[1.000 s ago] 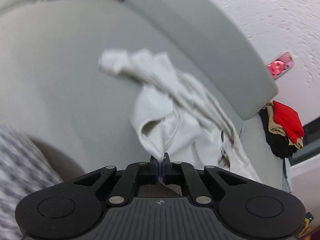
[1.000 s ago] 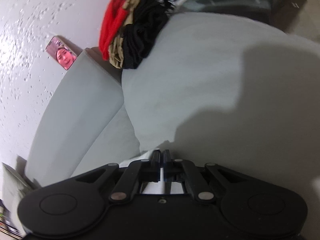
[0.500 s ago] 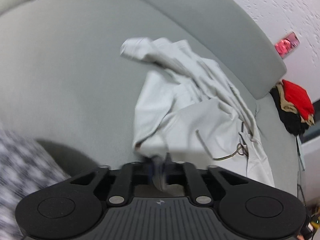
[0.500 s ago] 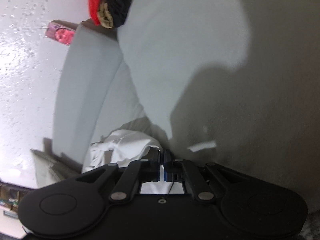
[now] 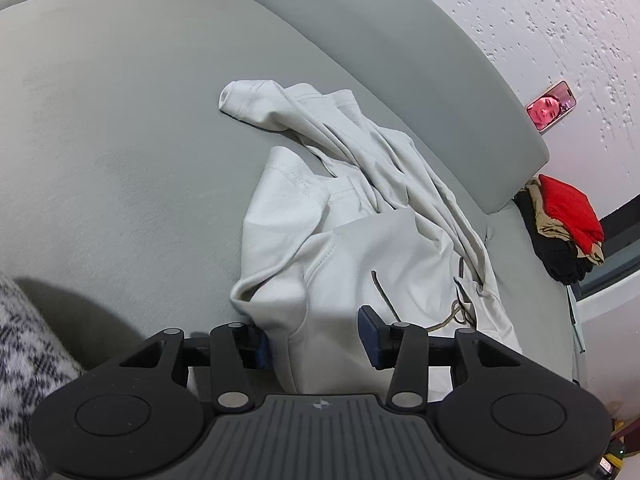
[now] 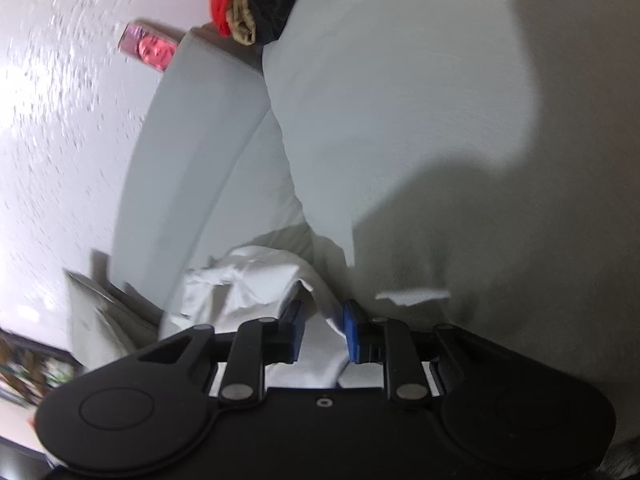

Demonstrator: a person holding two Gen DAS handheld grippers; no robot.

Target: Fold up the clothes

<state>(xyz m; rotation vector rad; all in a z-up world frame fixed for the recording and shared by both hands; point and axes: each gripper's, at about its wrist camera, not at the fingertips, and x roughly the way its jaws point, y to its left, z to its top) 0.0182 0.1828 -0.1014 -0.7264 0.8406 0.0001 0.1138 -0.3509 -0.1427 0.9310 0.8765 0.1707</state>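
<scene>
A pale garment [image 5: 352, 216] is lying crumpled on the grey sofa [image 5: 120, 140], bunched just in front of the backrest [image 5: 400, 52], with one tube of fabric, a sleeve or a leg, trailing away from the heap and a dark drawstring showing at the end nearer the pile of clothes [image 5: 568, 224]. That red, tan and black pile is sitting past the far end of the backrest, well apart from the garment.

The left gripper [image 5: 314, 340] is standing wide, its pads on either side of a fold at the garment's near edge but not pinching it. The right gripper [image 6: 322, 334] is part open, with white cloth running through the gap; it does not look clamped.

The step in hand looks like laying the garment down for spreading, with no fold made. Next, each gripper needs to find a corner or hem, close on it, and pull the cloth flat on the sofa.
</scene>
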